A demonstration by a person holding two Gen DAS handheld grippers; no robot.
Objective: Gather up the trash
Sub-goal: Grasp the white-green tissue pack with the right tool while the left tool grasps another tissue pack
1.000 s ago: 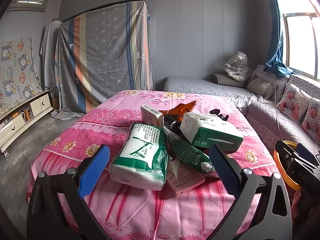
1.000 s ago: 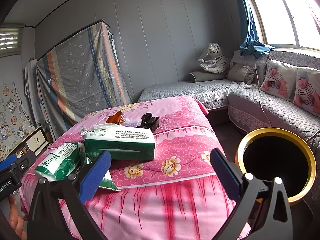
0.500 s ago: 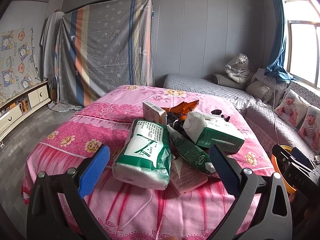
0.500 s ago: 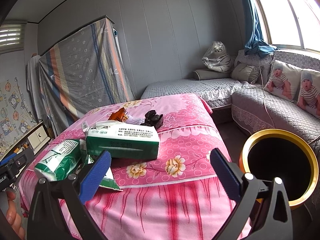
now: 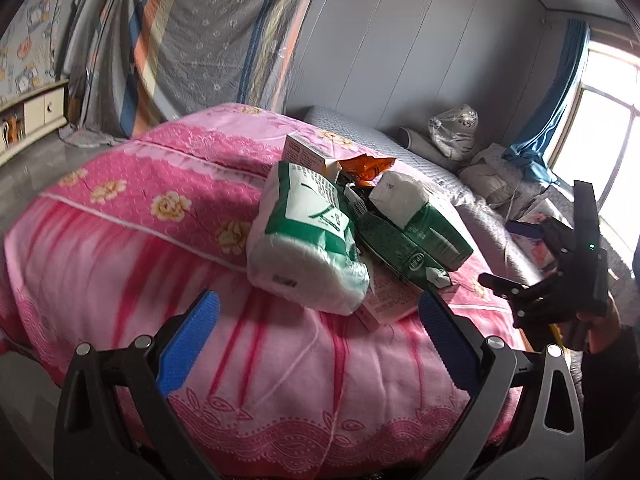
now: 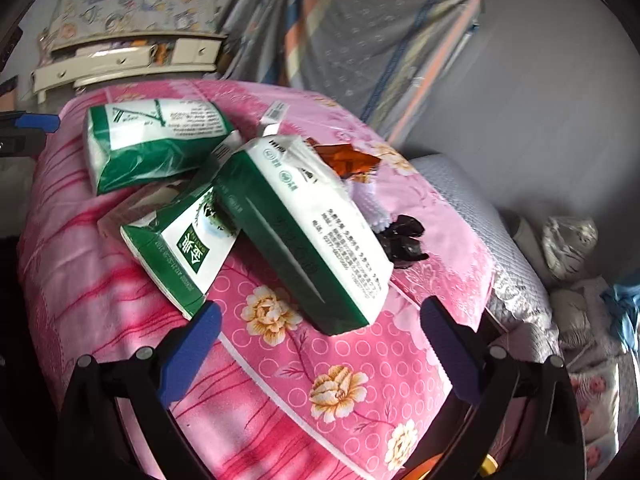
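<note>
A heap of trash lies on the pink flowered cloth (image 5: 160, 264). It holds a green-and-white tissue pack (image 5: 308, 236), a second tissue pack (image 6: 304, 228), a flat green packet (image 6: 184, 248), a pink box (image 5: 384, 304), an orange wrapper (image 6: 344, 158) and a black crumpled piece (image 6: 402, 242). My left gripper (image 5: 316, 332) is open just short of the first tissue pack (image 6: 152, 140). My right gripper (image 6: 320, 344) is open, just short of the second pack (image 5: 424, 216). Both are empty.
A grey quilted sofa (image 6: 516, 280) with cushions runs behind the table. A striped sheet (image 5: 200, 32) hangs at the back wall and a white cabinet (image 6: 120, 60) stands at the left. The right gripper's body (image 5: 576, 264) shows at the right of the left wrist view.
Both grippers have moved in closer over the table and tilted. The gold-rimmed bin has left the right wrist view. Both stay open.
</note>
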